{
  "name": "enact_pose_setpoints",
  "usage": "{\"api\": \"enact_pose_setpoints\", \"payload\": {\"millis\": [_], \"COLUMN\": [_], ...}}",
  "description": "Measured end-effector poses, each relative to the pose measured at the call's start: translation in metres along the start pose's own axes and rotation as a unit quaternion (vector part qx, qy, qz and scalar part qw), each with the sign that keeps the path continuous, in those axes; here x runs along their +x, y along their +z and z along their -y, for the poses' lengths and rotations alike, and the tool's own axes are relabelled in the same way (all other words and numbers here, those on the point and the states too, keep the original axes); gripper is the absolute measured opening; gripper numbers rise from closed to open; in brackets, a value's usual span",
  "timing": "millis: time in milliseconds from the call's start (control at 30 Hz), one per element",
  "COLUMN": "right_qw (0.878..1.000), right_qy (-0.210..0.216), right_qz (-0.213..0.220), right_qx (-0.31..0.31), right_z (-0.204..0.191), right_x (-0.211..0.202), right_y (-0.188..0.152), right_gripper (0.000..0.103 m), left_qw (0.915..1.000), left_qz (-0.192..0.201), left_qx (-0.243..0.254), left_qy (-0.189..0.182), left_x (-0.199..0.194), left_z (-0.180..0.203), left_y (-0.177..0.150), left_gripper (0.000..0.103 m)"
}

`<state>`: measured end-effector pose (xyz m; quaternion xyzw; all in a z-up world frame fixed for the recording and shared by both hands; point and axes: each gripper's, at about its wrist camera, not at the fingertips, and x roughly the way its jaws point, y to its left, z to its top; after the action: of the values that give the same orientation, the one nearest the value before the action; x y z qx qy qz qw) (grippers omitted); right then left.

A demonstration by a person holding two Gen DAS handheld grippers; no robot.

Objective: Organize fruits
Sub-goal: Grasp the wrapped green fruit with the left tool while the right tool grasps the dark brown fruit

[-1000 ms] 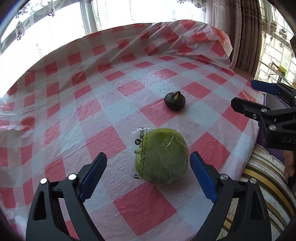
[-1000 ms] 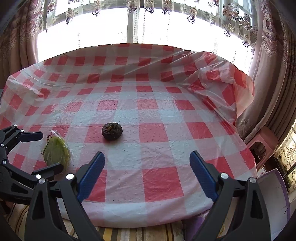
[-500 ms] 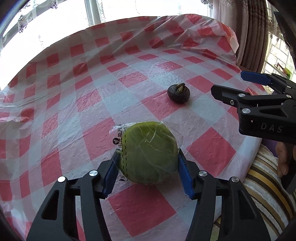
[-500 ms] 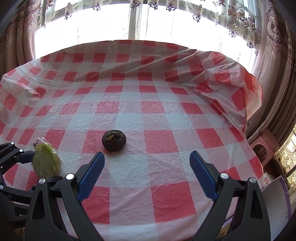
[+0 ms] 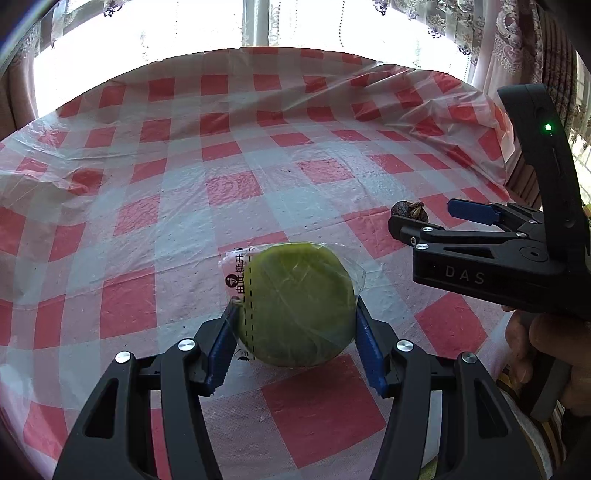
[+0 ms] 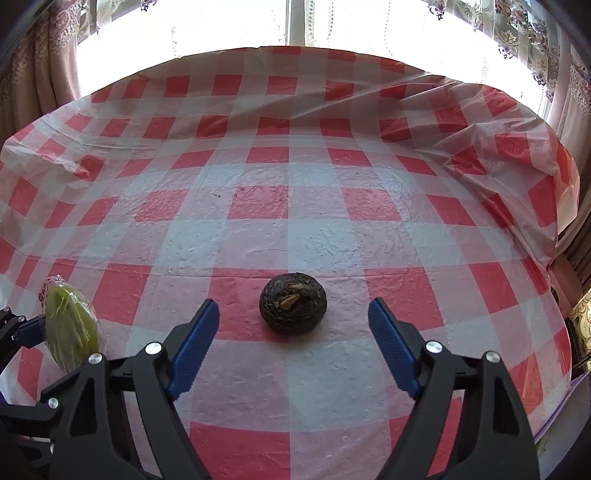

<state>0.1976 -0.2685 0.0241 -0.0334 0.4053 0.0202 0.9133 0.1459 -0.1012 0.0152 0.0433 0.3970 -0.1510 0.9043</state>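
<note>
1. A table under a red-and-white checked plastic tablecloth (image 6: 295,236) fills the view.
2. A bright, overexposed window (image 6: 229,26) stands behind it.
3. Patterned curtains (image 6: 40,62) hang at both sides, with lace trim along the top.

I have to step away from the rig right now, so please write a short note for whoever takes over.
Left gripper: shut on the wrapped green fruit, pads on both its sides; whether it is off the tablecloth I cannot tell.
Right gripper: open, holding nothing, lined up with the dark fruit, which sits on the cloth just ahead of its fingertips.
Done: green fruit gripped.
Left: place the green fruit, then close on the dark fruit and place it. No bowl or tray shows in either view, so the target spot is unclear.
</note>
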Motion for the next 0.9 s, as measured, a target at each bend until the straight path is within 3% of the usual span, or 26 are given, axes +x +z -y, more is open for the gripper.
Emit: {"api": "enact_pose_setpoints", "payload": {"millis": [100,267,333,900], "right_qw": [1.000,1.000,1.000,1.000], "right_qy": [0.004,0.014,0.018,0.004], "right_qz": [-0.019,-0.027,-0.025,0.000], "right_qx": [0.001,0.005,0.003,0.005], "right_z": [-0.002,-0.002,-0.003,0.000], "right_x": [0.012,0.019,0.018,-0.018], "right_y": [0.001,0.002,0.002,-0.020], "right_gripper": [0.064,0.054,0.041,0.041], "left_qw": [1.0000,1.0000,1.0000,0.9999], "left_qz": [0.001,0.003,0.003,0.007], "left_qx": [0.000,-0.003,-0.003,-0.007], "left_qy": [-0.001,-0.002,-0.002,-0.003], "left_x": [-0.001,-0.001,-0.001,-0.003], "left_z": [0.000,0.000,0.000,0.001], "left_y": [-0.001,-0.001,-0.001,-0.001], "left_gripper": [0.057,0.057,0.057,0.057]}}
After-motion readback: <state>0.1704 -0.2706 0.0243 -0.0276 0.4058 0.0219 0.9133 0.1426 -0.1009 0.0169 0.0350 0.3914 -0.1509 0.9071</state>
